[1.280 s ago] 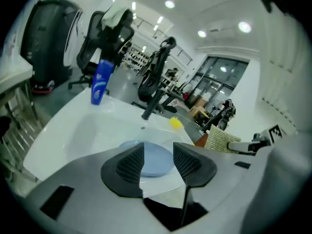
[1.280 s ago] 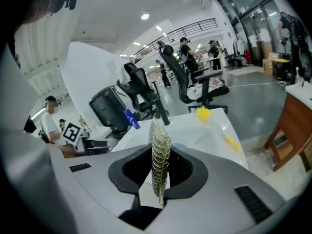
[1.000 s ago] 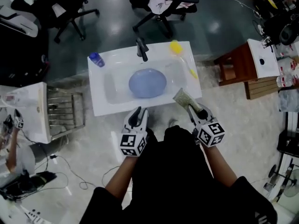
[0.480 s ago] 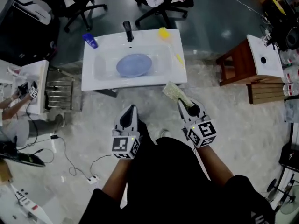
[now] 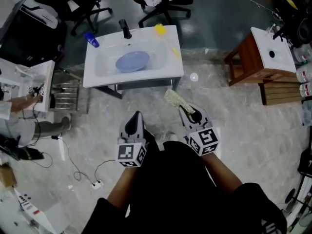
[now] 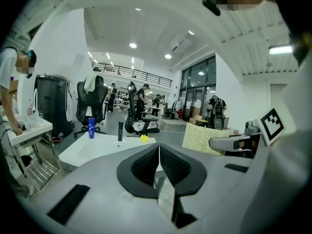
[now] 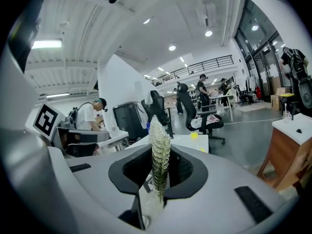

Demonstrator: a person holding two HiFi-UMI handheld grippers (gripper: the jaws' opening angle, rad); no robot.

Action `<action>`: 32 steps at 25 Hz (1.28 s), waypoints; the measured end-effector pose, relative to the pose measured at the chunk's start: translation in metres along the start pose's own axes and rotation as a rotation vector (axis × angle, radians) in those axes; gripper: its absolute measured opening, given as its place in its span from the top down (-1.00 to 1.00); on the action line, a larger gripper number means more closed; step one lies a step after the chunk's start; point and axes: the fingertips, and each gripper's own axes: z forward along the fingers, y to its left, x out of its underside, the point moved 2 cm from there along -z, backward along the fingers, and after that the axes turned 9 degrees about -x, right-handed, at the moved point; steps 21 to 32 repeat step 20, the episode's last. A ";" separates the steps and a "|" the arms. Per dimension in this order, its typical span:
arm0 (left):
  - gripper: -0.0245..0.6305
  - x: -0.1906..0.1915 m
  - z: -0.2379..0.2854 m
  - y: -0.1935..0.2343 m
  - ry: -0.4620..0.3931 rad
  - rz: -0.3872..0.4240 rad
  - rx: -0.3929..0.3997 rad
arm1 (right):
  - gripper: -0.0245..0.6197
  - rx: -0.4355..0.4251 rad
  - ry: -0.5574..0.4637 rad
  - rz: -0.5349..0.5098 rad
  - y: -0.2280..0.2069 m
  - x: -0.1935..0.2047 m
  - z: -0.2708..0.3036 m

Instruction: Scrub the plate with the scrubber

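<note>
A blue plate (image 5: 132, 61) lies in the white sink (image 5: 168, 69), far ahead of both grippers. My right gripper (image 5: 185, 110) is shut on a pale green scrubber (image 5: 174, 100), which sticks out forward from its jaws over the floor. In the right gripper view the scrubber (image 7: 158, 135) stands on edge, clamped in that gripper (image 7: 160, 151). My left gripper (image 5: 136, 116) is shut with nothing in it; in its own view the left gripper (image 6: 159, 148) has its pads pressed together. There the sink (image 6: 92, 149) lies ahead on the left and the scrubber (image 6: 201, 139) on the right.
On the sink's back rim are a blue bottle (image 5: 91, 40), a dark faucet (image 5: 125, 29) and a yellow object (image 5: 159, 29). A wooden stool (image 5: 246, 60) stands at right, a metal rack (image 5: 66, 99) at left, and office chairs (image 5: 161, 1) behind. Cables (image 5: 83, 174) cross the floor.
Both grippers have drawn back from the sink, which now lies well ahead across open floor. The scrubber has stayed in the right gripper.
</note>
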 end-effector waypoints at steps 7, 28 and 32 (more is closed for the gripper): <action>0.91 -0.006 0.001 -0.009 -0.032 0.002 -0.004 | 0.73 -0.001 -0.021 -0.032 -0.008 -0.006 -0.006; 0.91 -0.014 0.008 -0.014 -0.049 -0.012 -0.010 | 0.73 -0.146 0.026 -0.064 0.005 -0.016 0.004; 0.91 -0.014 0.008 -0.014 -0.049 -0.012 -0.010 | 0.73 -0.146 0.026 -0.064 0.005 -0.016 0.004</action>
